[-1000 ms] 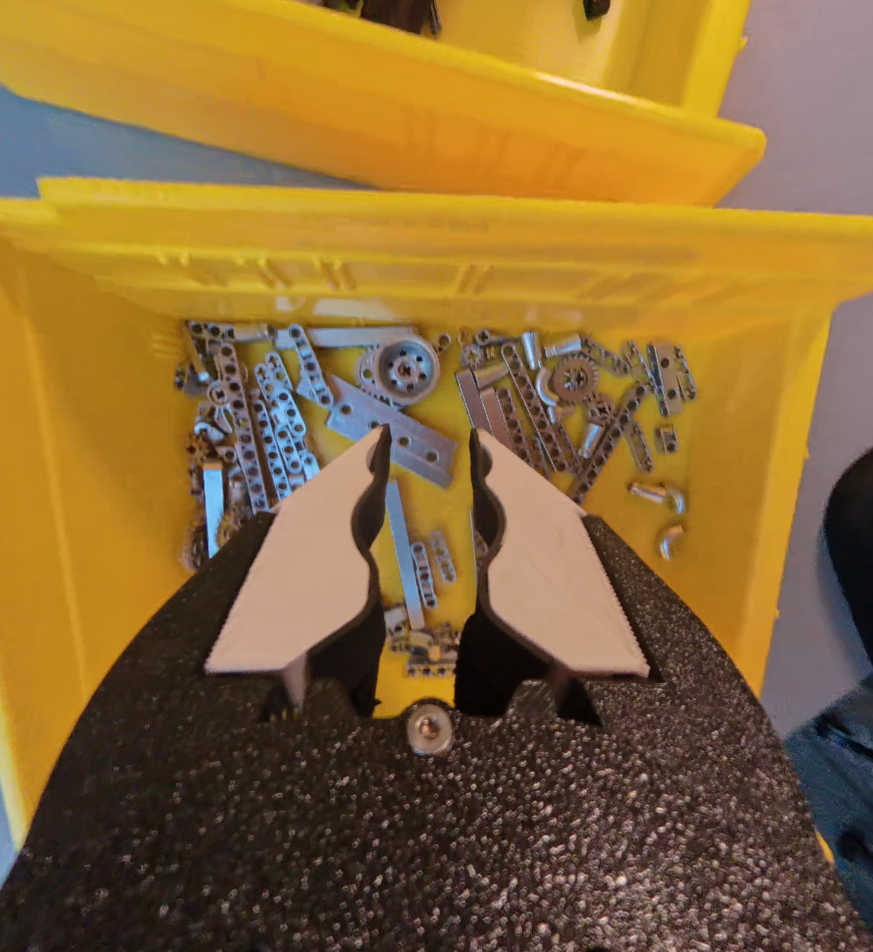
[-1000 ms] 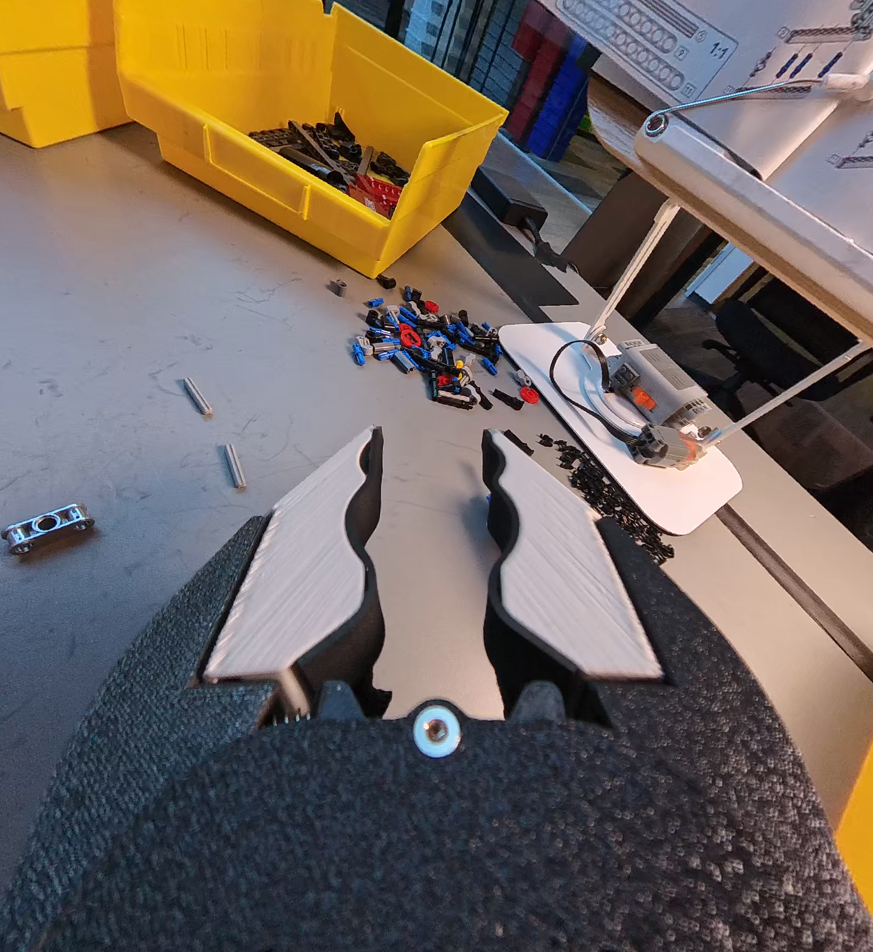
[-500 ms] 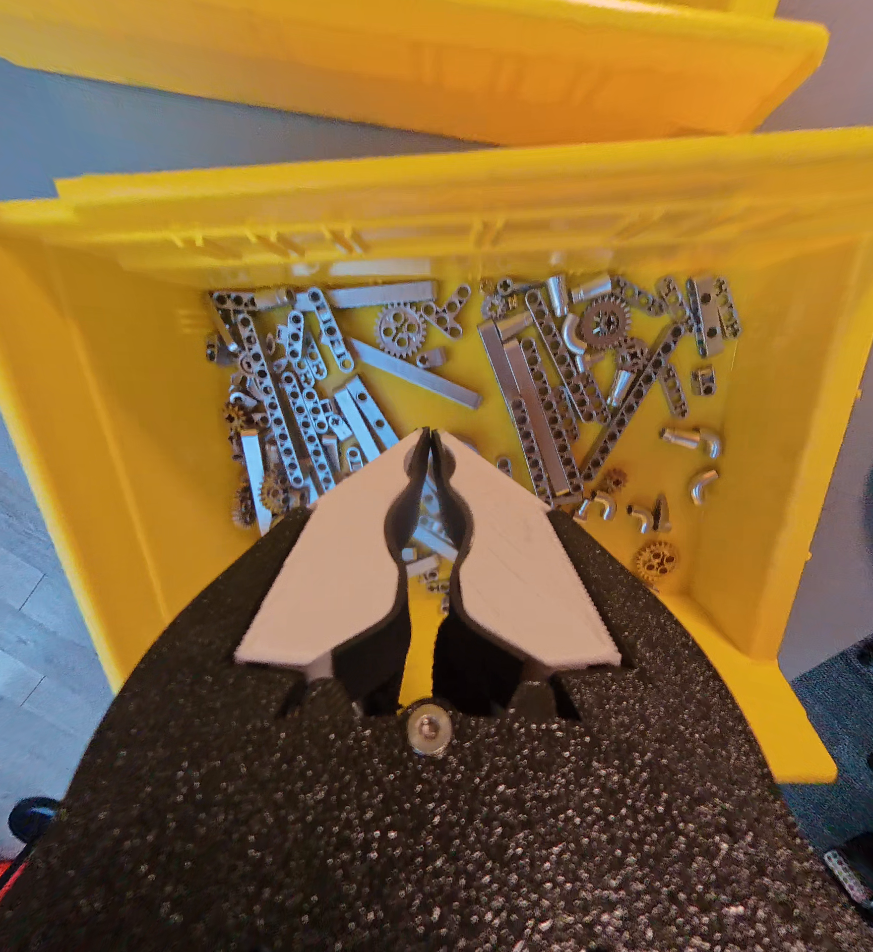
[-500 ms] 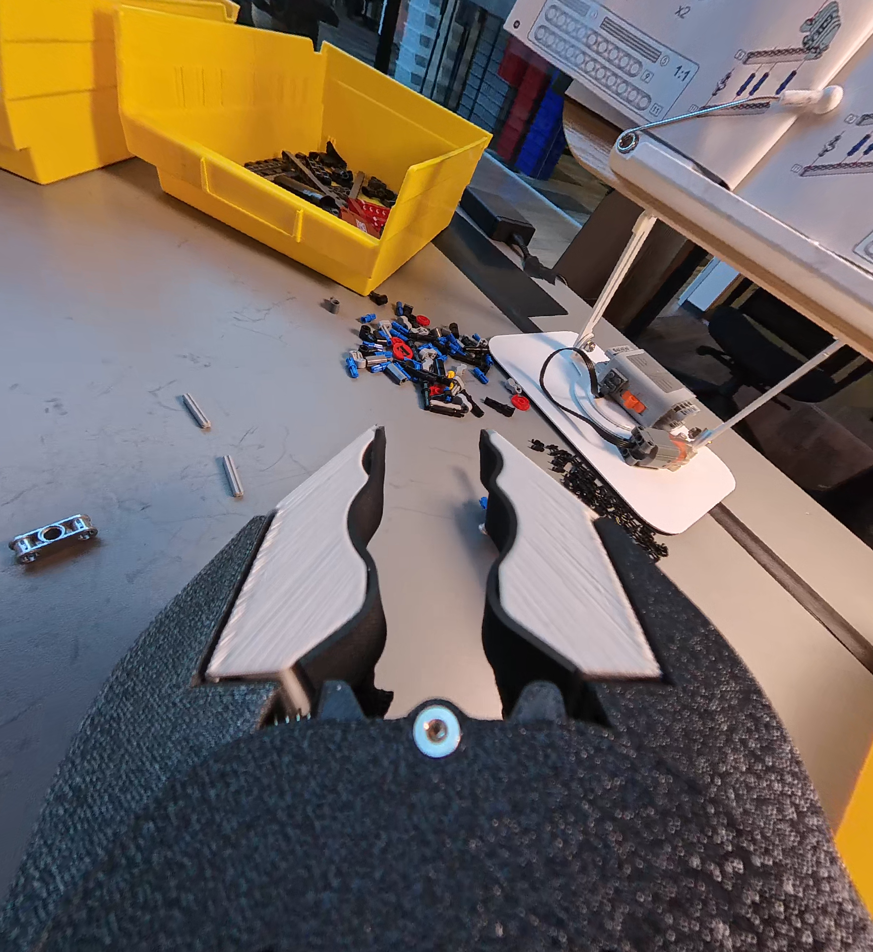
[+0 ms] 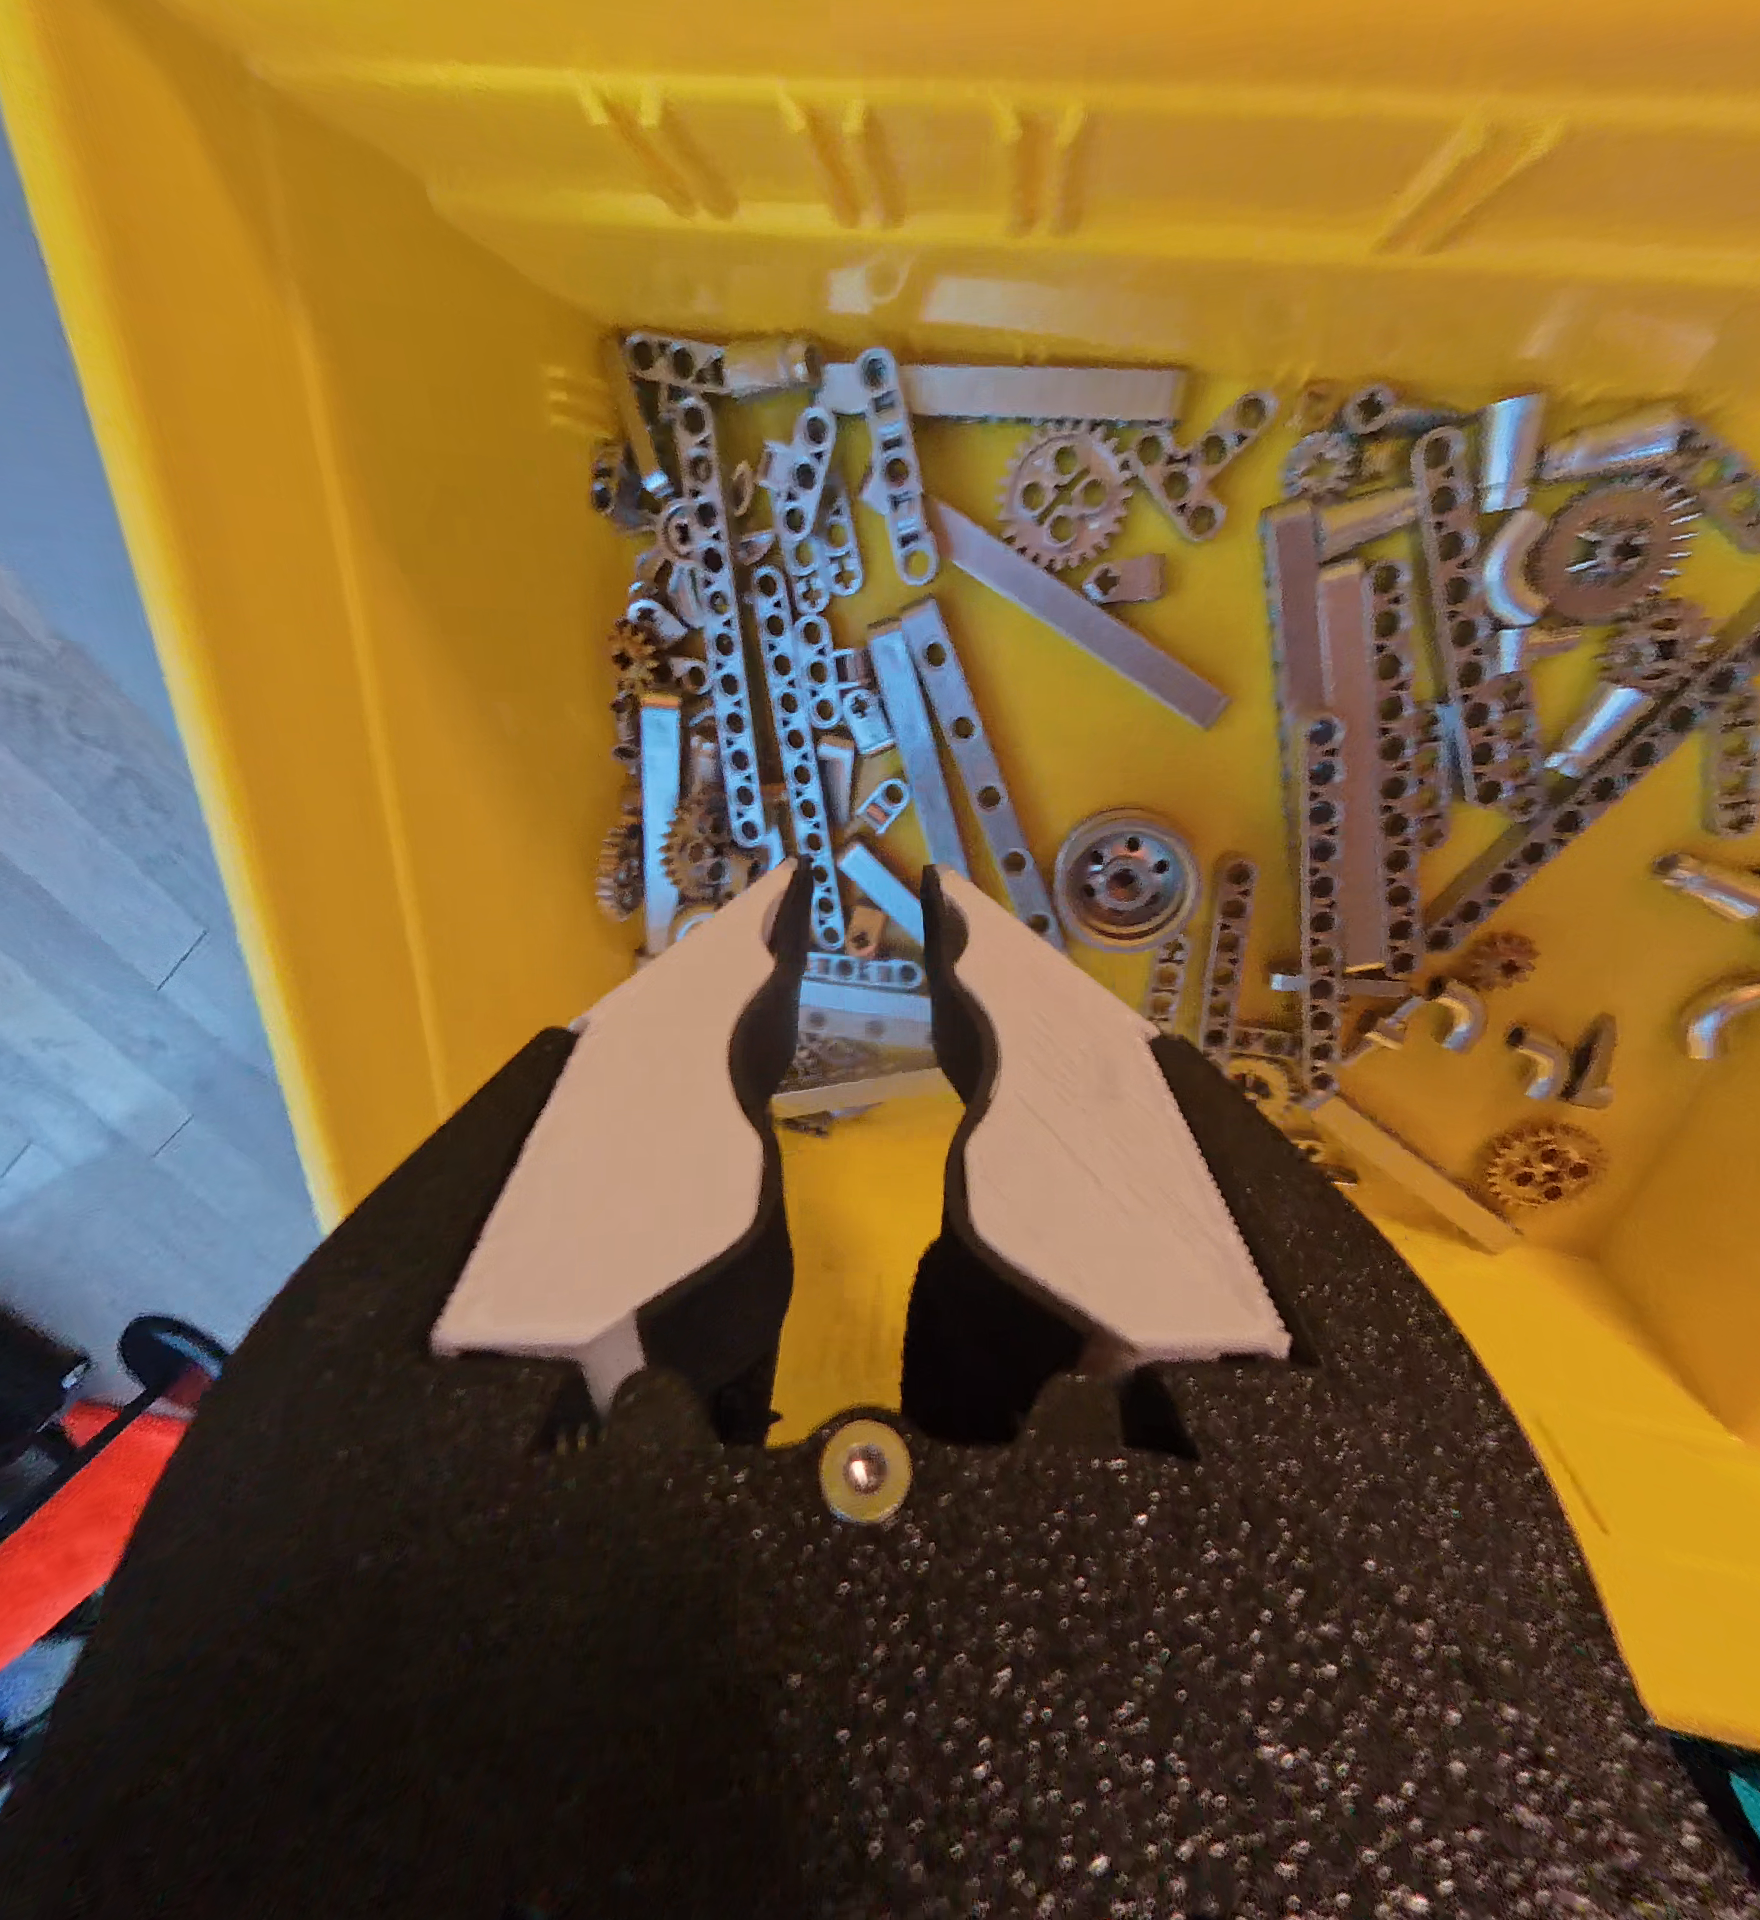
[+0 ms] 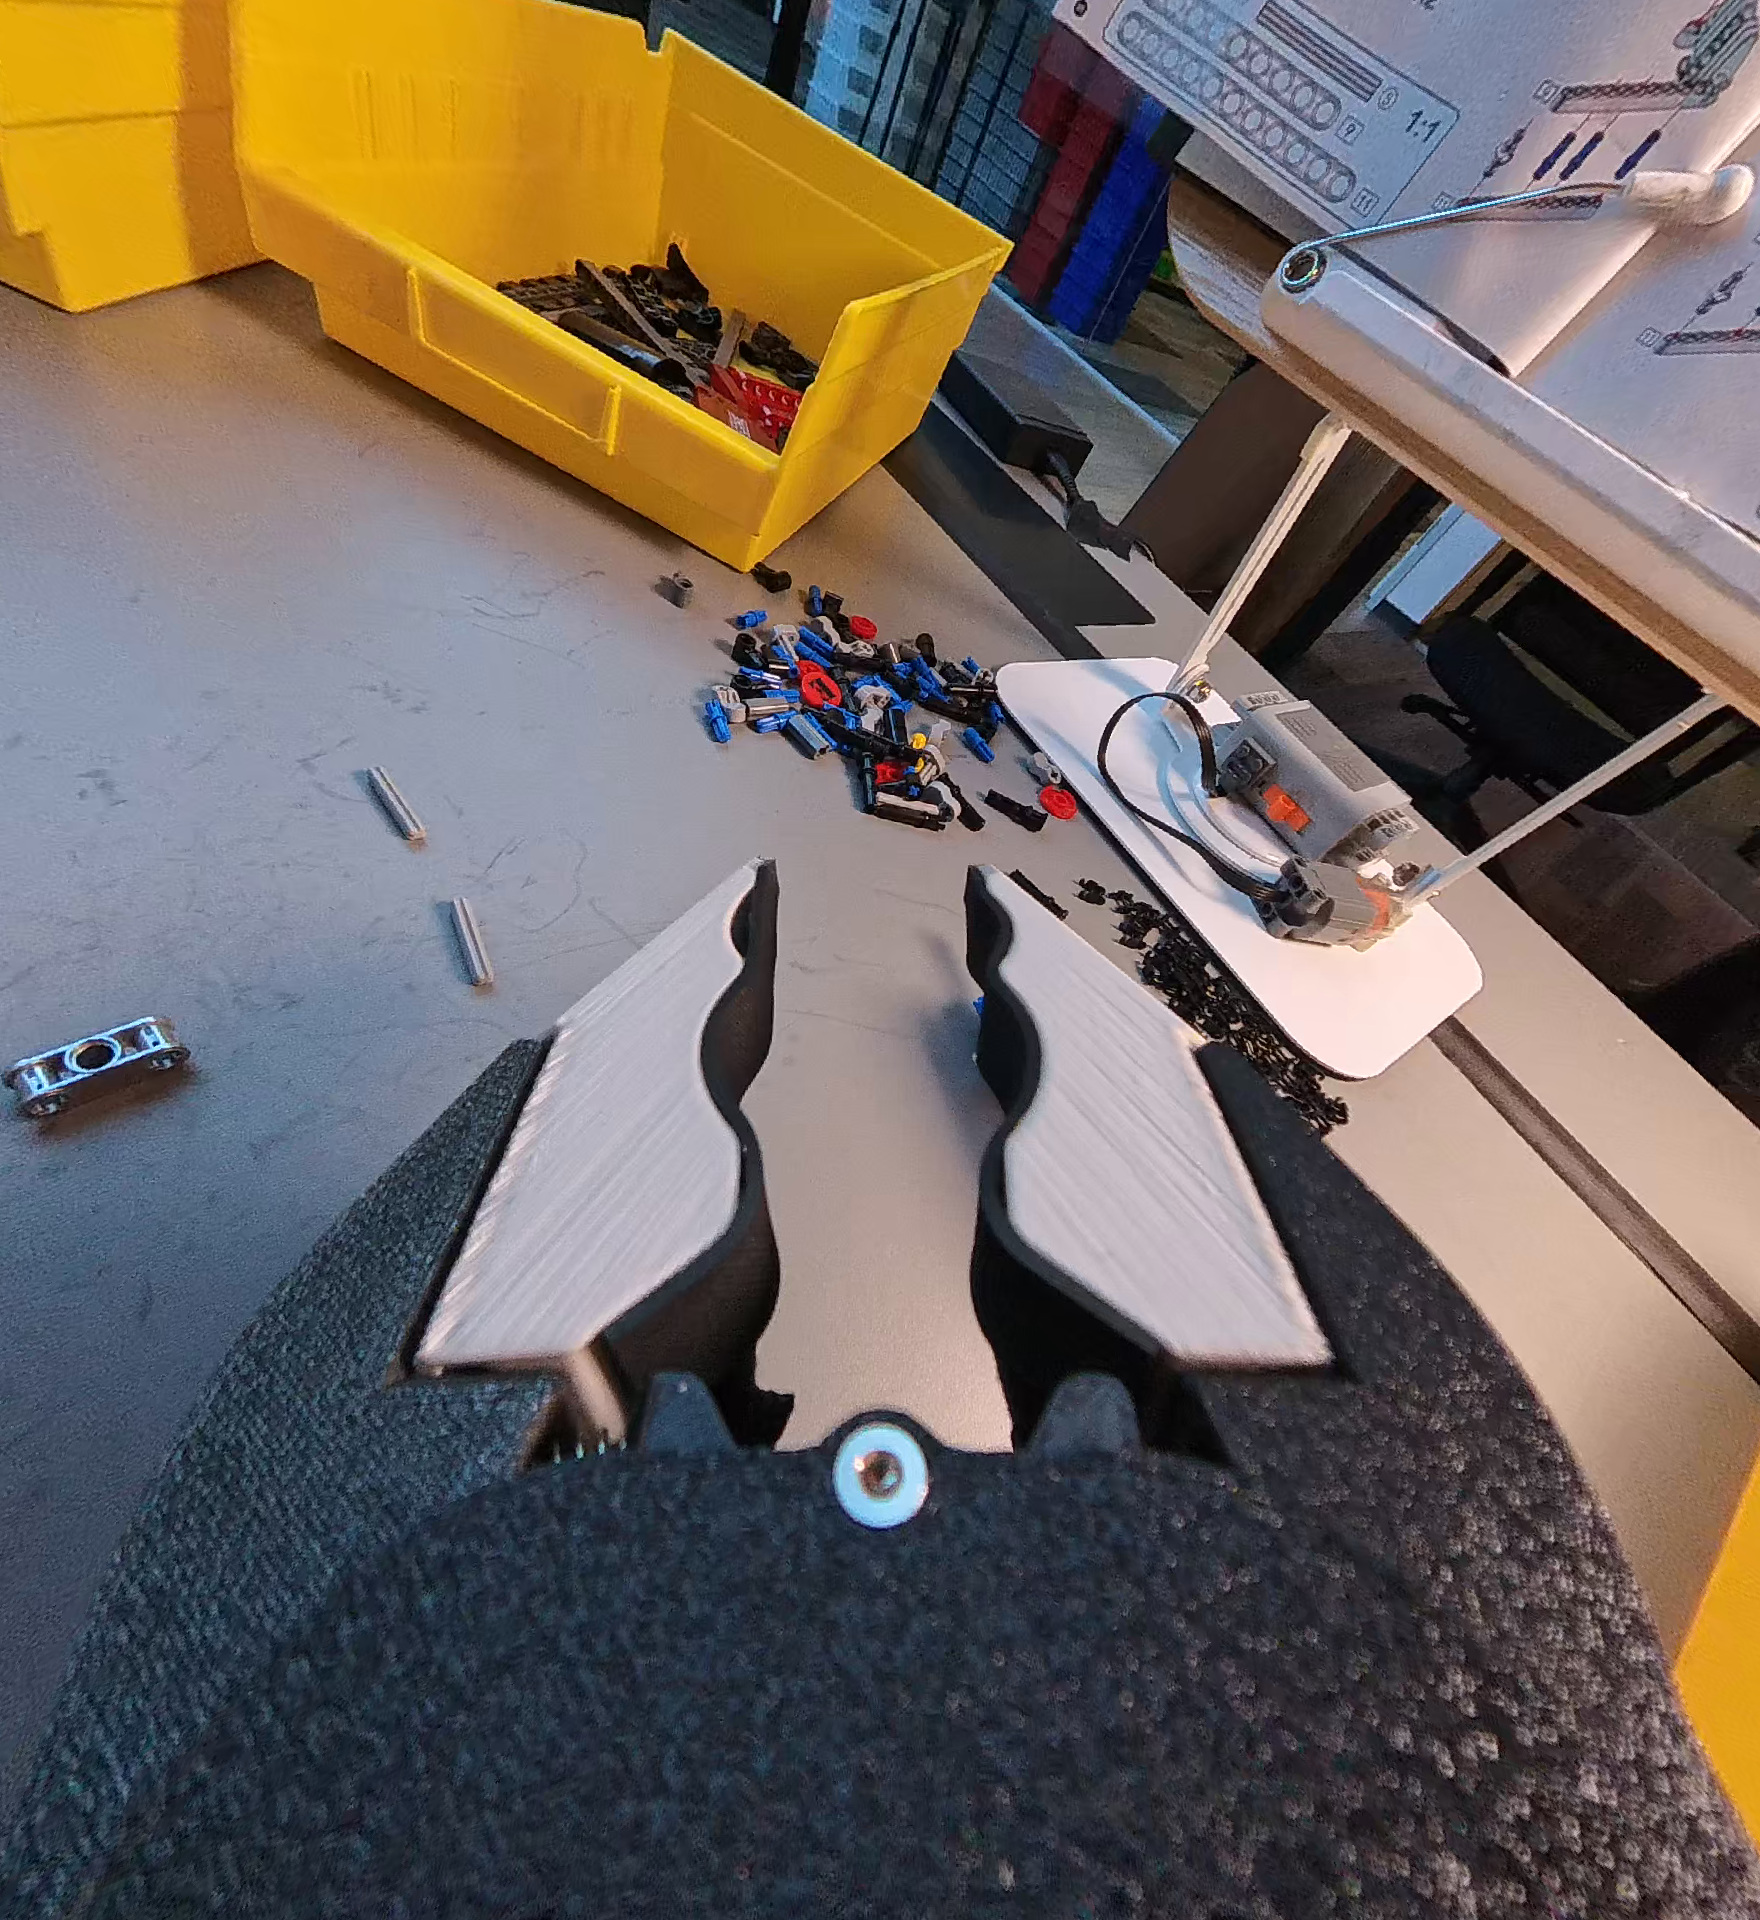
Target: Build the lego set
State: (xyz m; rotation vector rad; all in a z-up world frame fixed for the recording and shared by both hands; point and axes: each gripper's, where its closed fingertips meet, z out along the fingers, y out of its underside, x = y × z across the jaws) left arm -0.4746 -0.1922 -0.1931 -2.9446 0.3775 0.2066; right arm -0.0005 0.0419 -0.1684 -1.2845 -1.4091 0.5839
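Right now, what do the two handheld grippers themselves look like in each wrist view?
Both match: the left gripper and right gripper each have two pale grey, ridged wedge-shaped fingers with wavy black inner edges, set in a black, coarse-textured rounded body with one silver screw at the centre. No cables or sleeves show.

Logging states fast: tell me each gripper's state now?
Left gripper: open, empty, over grey parts in yellow bin.
Right gripper: open, empty, above table.

Yellow bin (image 5: 356, 623), silver-grey parts (image 5: 782, 707)
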